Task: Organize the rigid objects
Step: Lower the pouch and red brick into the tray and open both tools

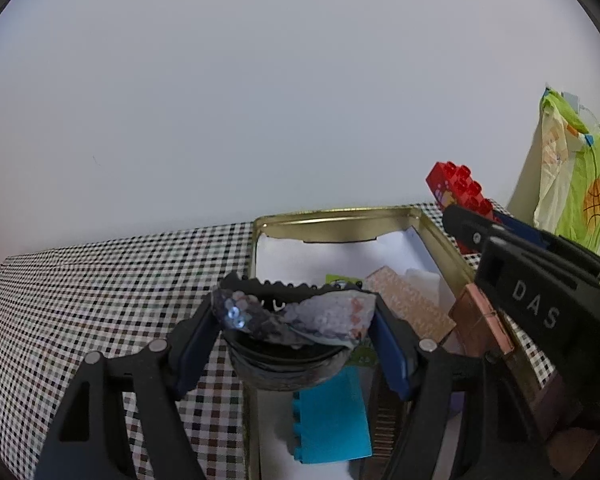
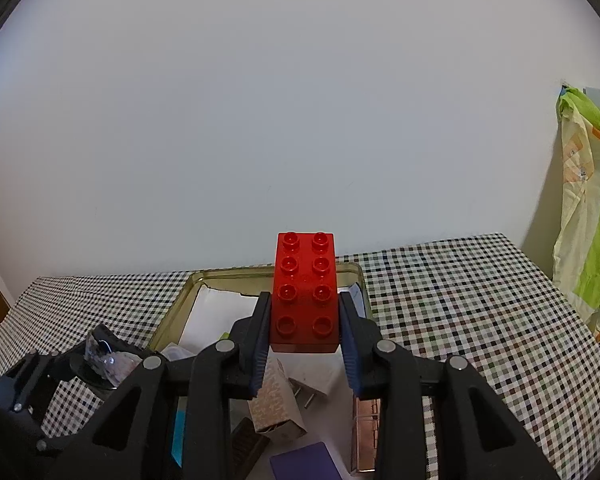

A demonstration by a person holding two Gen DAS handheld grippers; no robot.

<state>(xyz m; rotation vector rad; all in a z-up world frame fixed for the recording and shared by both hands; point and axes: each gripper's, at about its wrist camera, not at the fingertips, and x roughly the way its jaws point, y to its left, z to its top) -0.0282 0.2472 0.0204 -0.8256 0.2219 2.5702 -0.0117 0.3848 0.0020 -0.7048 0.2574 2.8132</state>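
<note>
Checkered tablecloth (image 2: pixel 460 300) fills the lower frame, plain white wall (image 2: pixel 260 100) above it, and a green-and-cream printed cloth (image 2: pixel 588 220) hangs at the right edge.

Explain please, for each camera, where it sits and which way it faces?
Left wrist: on the left gripper, facing forward and down at the sequined hair clip it holds above the gold tin; the right gripper shows.
Right wrist: on the right gripper, looking along the red brick it holds; the left gripper shows.
Shared: tin, checked tablecloth, brick, clip, white wall.
</note>
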